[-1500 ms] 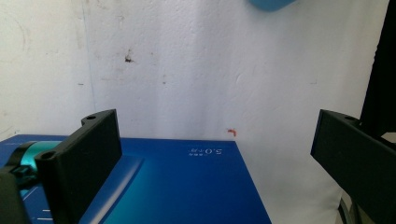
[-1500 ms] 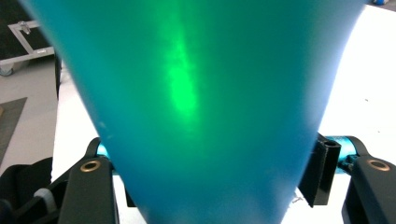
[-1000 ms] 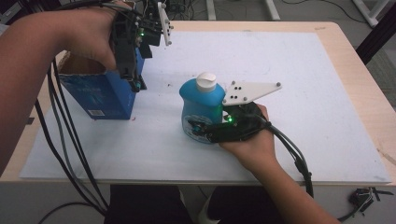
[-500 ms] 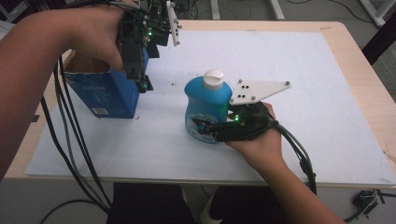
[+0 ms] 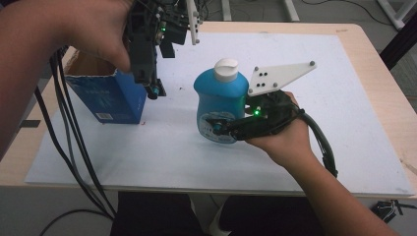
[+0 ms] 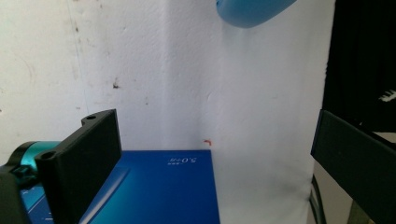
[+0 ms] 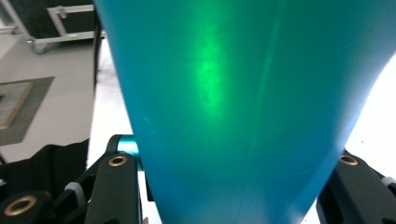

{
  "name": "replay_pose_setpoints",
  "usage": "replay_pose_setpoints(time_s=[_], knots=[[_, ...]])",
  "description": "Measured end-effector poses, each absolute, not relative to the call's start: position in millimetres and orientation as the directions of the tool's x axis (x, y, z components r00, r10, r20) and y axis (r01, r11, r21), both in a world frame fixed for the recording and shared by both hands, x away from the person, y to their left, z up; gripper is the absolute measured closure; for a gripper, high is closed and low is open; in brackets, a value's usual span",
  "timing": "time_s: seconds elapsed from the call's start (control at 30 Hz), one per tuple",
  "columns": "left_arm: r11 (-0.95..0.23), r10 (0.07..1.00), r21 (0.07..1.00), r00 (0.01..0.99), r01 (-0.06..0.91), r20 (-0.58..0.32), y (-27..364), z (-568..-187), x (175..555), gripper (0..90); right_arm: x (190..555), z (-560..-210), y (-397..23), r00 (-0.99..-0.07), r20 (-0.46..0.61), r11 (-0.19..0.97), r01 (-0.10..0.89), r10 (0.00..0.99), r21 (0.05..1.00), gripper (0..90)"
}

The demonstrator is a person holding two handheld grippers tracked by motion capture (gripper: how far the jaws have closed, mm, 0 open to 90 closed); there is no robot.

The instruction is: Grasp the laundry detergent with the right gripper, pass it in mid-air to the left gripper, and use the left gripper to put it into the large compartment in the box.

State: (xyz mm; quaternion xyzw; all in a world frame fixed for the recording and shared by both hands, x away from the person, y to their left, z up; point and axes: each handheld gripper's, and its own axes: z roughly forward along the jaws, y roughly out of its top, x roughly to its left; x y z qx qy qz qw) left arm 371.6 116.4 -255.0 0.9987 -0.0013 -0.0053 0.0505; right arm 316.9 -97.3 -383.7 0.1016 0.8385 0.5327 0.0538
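Observation:
My right gripper (image 5: 216, 129) is shut on the lower body of a blue bottle (image 5: 221, 98) with a white cap (image 5: 226, 69), holding it above the white sheet (image 5: 305, 128) near the middle. In the right gripper view the bottle (image 7: 224, 93) sits between both jaws of the right gripper (image 7: 233, 186). My left gripper (image 5: 152, 88) points down over the right end of an open blue box (image 5: 105, 101). Seen from the left gripper view, the left gripper (image 6: 215, 154) stands open with nothing between its jaws, above the box (image 6: 154, 191), with the bottle's base (image 6: 252, 9) at the top edge.
The white sheet covers most of the wooden table (image 5: 378, 64). Black cables (image 5: 69, 147) hang from the left hand over the table's front left edge. A cable (image 5: 324, 147) loops behind the right wrist. Bare sheet lies right of the bottle and beyond it.
The right hand has lifted the bottle up off the sheet. The left gripper has risen and shifted a little right over the box's end.

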Motion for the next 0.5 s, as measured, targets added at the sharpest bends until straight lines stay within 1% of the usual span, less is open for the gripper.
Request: replay_pose_setpoints(time_s=[0.2, 0.5], knots=[[-0.994, -0.01, 0.106, 1.0, -0.008, -0.019, 103.2, -241.7, 357.6, 1.7, 324.7, -379.9, -96.7, -0.986, 0.029, 0.443, 0.1, 0.164, 0.891, 45.8], [-0.995, 0.022, 0.099, 0.999, 0.027, -0.048, 87.6, -233.5, 348.9, 1.7, 332.6, -377.7, -88.0, -0.996, 0.049, 0.455, 0.078, 0.075, 0.887, 45.7]])
